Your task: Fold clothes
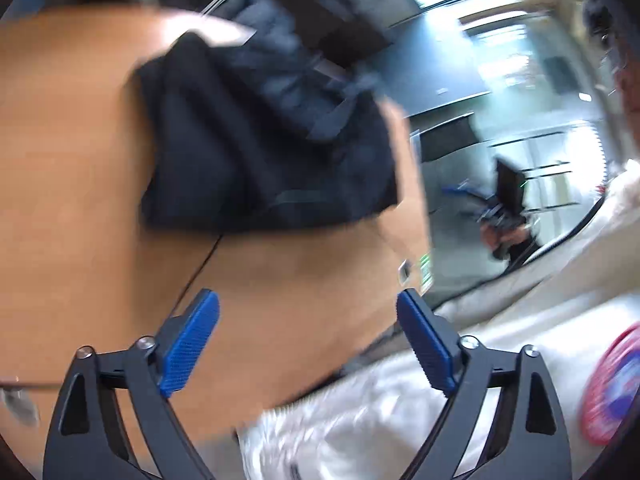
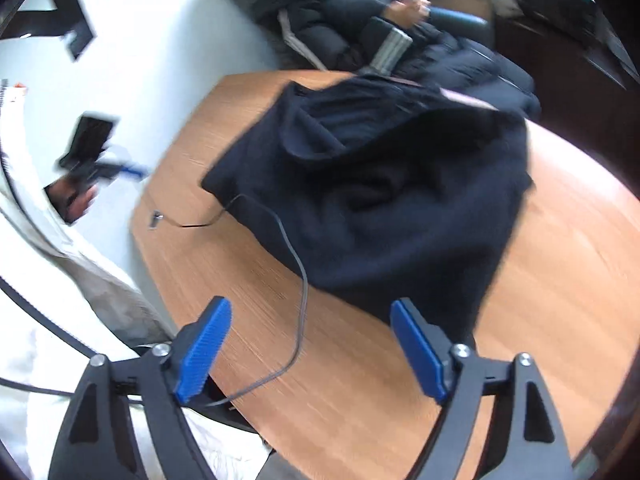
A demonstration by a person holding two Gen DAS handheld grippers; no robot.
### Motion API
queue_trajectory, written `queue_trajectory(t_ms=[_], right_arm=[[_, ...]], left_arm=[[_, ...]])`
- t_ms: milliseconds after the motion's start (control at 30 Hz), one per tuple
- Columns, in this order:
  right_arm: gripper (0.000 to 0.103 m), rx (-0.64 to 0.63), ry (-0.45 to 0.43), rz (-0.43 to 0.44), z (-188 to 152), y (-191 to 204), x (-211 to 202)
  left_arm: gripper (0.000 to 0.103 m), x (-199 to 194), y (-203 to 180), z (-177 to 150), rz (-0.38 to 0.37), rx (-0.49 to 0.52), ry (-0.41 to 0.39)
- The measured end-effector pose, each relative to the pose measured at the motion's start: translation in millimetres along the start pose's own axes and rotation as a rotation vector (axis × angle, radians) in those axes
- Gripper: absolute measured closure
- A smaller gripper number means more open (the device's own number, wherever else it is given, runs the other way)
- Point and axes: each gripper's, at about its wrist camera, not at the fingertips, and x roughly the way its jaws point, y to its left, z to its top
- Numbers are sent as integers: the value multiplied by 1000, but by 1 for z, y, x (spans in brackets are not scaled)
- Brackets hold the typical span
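Note:
A dark navy garment (image 2: 392, 196) lies bunched in a heap on the wooden table (image 2: 360, 392); it also shows in the left wrist view (image 1: 264, 148), further off on the table (image 1: 80, 160). My right gripper (image 2: 310, 346) is open and empty, held above the table just in front of the garment's near edge. My left gripper (image 1: 308, 344) is open and empty, over the table's near edge, apart from the garment. The other gripper shows small in each view: the right one (image 1: 500, 208) and the left one (image 2: 92, 160). Both views are motion-blurred.
A thin grey cable (image 2: 296, 300) runs from under the garment across the table toward me. A person in a dark jacket (image 2: 360, 12) sits beyond the table's far edge. My white top (image 1: 520, 340) fills the lower right of the left wrist view.

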Motion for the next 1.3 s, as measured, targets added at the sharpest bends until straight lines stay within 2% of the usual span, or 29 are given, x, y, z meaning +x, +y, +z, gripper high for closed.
queue_trajectory(t_ms=[67,133,200,300,367,433,500,533,567,600,633,700,733,800,867,900,1067,1167,1233,1267,1300], right_arm=[[16,4,14,-107,-2,0,14],[16,-26,-22,-175,7,1,35],[16,-99,-101,-172,26,4,64],[16,-223,-179,-236,58,9,100],[18,-317,-208,-264,77,13,121],[20,-465,-210,-329,89,25,137],[20,-606,-213,-379,97,37,152],[21,-649,-192,-377,101,39,161],[24,-691,-170,-374,105,40,170],[33,-733,-147,-370,109,42,179],[39,-751,-109,-360,111,41,188],[61,-776,-10,-326,115,39,207],[65,-793,-3,-327,116,37,213],[80,-765,-18,-319,125,31,211],[89,-735,-34,-312,134,26,209],[90,-708,-69,-300,143,22,200],[90,-537,-219,-270,202,-7,153],[89,-423,-176,-278,241,-37,163],[89,-358,-120,-312,261,-59,189],[84,-325,-105,-324,267,-68,199],[70,-284,-94,-339,271,-76,209]], left_arm=[[11,19,2,-23,35,-51,59],[12,38,-8,-12,26,-4,39],[12,52,-27,24,-46,102,-51],[9,76,-54,94,-74,285,-192],[9,108,-56,145,7,333,-197],[9,135,-55,177,49,362,-181],[9,156,-55,198,108,433,-173],[9,164,-55,204,140,481,-172],[9,168,-54,207,152,512,-175],[9,167,-50,208,148,523,-181],[9,165,-48,206,129,512,-188],[9,160,-43,202,92,489,-203],[9,159,-41,200,75,480,-209],[9,161,-40,193,56,493,-213],[9,160,-38,186,56,513,-216],[9,158,-38,182,51,518,-216],[9,161,-37,177,26,555,-235],[9,172,-34,186,59,547,-244],[8,185,-29,198,98,516,-240],[8,189,-26,203,103,496,-240],[9,193,-22,211,113,466,-236]])
